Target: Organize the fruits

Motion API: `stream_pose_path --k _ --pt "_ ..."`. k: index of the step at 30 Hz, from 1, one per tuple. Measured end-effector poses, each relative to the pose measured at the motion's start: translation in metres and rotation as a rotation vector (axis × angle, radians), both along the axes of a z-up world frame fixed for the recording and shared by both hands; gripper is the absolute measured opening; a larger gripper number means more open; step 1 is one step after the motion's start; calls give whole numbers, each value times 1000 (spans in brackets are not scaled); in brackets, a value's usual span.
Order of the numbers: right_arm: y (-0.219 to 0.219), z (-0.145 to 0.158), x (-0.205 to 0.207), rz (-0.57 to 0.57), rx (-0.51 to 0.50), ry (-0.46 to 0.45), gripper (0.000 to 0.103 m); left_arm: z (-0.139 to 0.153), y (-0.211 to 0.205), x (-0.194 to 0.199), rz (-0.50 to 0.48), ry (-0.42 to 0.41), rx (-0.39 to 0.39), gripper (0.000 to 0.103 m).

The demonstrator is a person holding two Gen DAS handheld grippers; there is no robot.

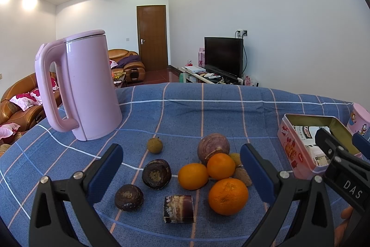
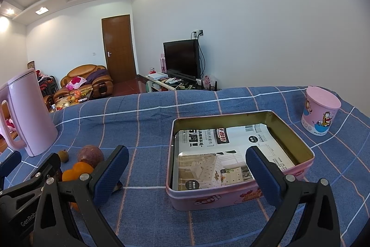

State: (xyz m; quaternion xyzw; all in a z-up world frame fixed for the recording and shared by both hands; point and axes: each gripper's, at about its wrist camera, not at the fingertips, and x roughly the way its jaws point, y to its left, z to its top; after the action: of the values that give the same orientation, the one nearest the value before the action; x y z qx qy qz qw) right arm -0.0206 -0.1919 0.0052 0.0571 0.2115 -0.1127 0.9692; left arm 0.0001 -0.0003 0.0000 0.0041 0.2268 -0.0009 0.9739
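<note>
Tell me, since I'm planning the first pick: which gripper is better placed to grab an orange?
Left. The left gripper hangs open right over the fruit pile, with the nearest orange between its fingers' reach. The right gripper is open too, but faces the pink tin, beside the fruit.

A home living room: leather sofa (image 2: 86, 78), television (image 2: 181, 58), wooden door (image 2: 119, 50).

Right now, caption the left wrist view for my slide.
Open left gripper above oranges and dark fruits on blue checked cloth, pink kettle behind.
</note>
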Motion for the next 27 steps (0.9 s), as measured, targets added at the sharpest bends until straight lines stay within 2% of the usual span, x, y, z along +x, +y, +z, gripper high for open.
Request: stream_pose_path --k 19,27 --pt "-1 -1 -1 19 8 4 102 -1 4 1 8 -3 -29 103" --pt "0 -1 -1 41 10 4 102 -1 12 -7 31 -41 -4 103"
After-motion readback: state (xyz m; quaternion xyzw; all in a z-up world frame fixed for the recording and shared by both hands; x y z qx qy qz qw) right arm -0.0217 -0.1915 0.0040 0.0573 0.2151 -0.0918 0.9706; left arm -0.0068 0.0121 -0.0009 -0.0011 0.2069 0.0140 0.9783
